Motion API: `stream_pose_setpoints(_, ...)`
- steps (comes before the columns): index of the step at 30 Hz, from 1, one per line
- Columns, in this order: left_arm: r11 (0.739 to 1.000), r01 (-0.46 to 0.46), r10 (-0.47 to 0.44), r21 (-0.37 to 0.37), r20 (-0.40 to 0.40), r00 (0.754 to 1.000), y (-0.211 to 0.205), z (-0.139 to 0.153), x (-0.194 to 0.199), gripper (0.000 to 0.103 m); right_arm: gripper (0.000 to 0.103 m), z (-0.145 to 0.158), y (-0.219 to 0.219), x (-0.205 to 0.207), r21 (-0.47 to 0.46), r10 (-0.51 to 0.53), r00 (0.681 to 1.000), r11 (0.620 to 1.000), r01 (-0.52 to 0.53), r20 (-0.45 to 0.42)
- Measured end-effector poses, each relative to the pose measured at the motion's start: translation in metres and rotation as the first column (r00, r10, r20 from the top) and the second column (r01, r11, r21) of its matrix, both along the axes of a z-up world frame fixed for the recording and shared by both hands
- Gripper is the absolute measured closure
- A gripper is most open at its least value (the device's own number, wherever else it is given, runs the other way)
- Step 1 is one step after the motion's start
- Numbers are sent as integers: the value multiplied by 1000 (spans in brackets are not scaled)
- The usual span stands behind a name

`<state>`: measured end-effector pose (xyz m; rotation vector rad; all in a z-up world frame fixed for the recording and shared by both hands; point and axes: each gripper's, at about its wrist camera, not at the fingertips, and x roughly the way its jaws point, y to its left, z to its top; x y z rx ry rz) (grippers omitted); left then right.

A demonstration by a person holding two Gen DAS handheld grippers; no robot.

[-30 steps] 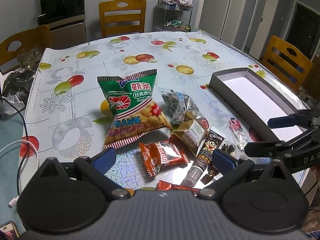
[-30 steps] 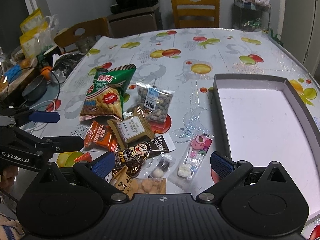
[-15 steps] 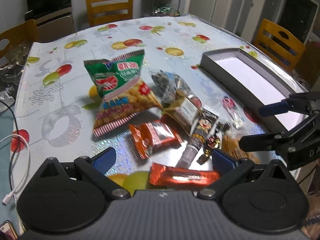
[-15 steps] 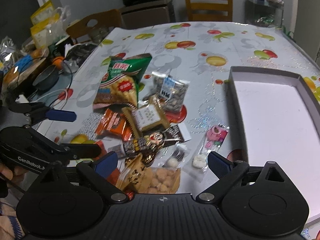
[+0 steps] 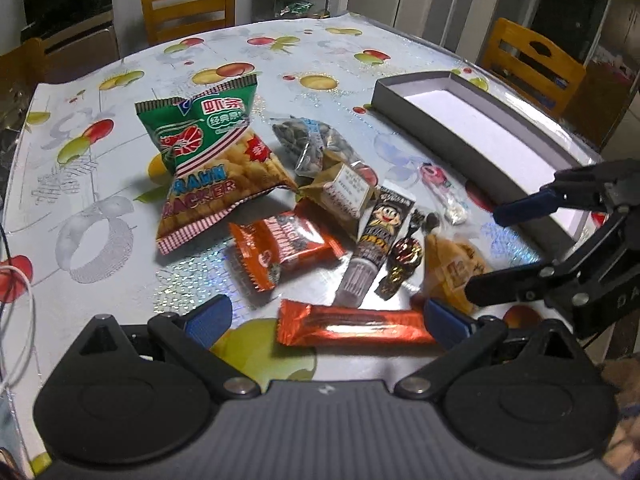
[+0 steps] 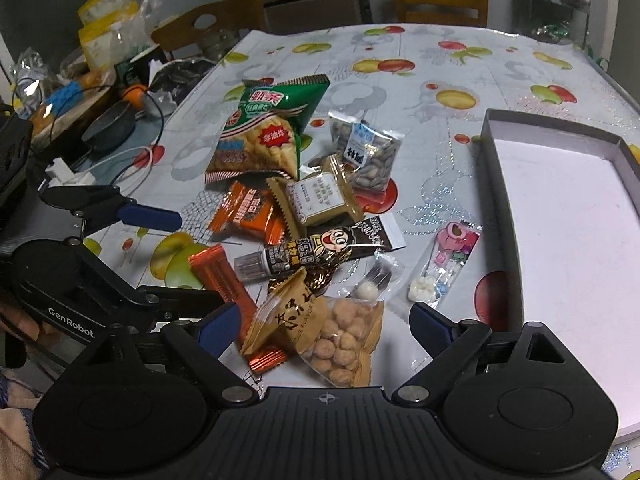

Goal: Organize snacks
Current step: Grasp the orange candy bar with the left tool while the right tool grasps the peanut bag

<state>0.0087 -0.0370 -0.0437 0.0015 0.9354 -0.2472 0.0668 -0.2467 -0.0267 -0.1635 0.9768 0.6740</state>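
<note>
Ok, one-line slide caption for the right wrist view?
Open right gripper over a peanut packet in the snack pile, empty grey box alongside.

green prawn cracker bag (image 5: 208, 160), orange wrapper (image 5: 352, 326), fruit-patterned tablecloth (image 5: 280, 60)

Fruit-print table (image 5: 304, 52), snacks and a box on it.
I see the prawn cracker bag (image 5: 208, 160), orange bar (image 5: 352, 326) and grey box (image 5: 424, 116) lying directly on it.

The grey box (image 6: 560, 216) runs off the right edge of the right wrist frame. Lower centre there, the peanut bag (image 6: 344, 340) and a tan packet (image 6: 288, 312) cover part of the orange bar (image 6: 222, 280). Print on the beige packet (image 6: 320, 196) is too small to read
</note>
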Motion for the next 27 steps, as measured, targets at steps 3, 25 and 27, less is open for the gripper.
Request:
stream_pose_setpoints(3, 1000, -13, 13, 1, -17, 1000, 5, -3, -2, 0, 11, -3, 3, 1, -4, 14, 1000, 1000, -14, -14)
stream_pose_setpoints(25, 972, 187, -196, 143, 46, 980, -24, -7, -17, 0, 35, -25, 5, 14, 38, -42, 994, 998, 46, -101)
stream_pose_setpoints(27, 962, 222, -234, 160, 62, 970, -30, -8, -17, 0, 37, -24, 4, 14, 41, -45, 994, 998, 49, -103)
